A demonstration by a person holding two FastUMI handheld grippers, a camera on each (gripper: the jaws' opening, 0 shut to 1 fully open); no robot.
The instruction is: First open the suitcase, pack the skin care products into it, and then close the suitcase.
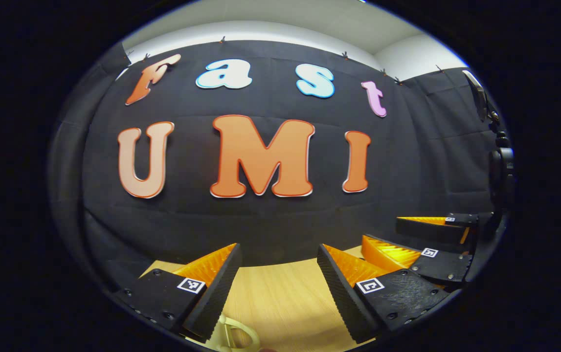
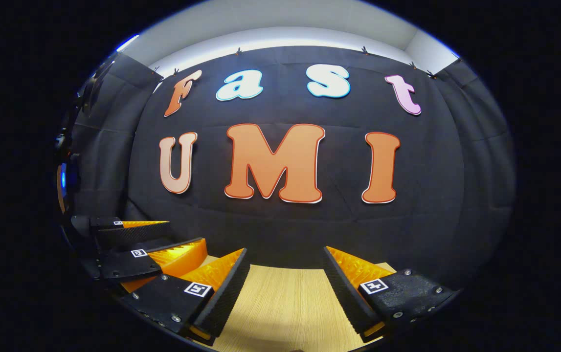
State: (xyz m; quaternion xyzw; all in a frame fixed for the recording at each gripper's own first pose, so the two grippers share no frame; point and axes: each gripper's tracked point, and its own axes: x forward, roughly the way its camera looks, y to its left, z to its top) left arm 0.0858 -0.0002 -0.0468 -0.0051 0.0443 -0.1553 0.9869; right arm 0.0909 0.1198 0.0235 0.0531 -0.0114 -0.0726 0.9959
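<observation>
Holding both claws level above the pale wooden tabletop (image 1: 280,293), I face the black cloth back wall (image 1: 270,220) of the booth with nothing in either grasp. My left gripper (image 1: 278,288) stands wide, its two fingers well apart with bare wood between them; my right gripper (image 2: 285,288) is spread just as wide, again over bare board. In the left gripper view the right gripper sits just beside mine at the lower right, and in the right gripper view the left one sits close at the lower left, so the two hang side by side and near each other. As for the task, I judge it barely begun, or at least nothing here shows any of it done: I can place neither the suitcase nor the skin care products from these pictures, so opening, packing and closing all seem left to do. At the bottom edge of the left gripper view, just under my left finger, lies a small cream-coloured curved object (image 1: 234,335), perhaps a handle or loop of plastic, though too little of it shows to say. A dark stand with mounted gear (image 1: 498,161) rises at the booth's right side, well clear of both claws. Nothing stands in the way on the table ahead.
</observation>
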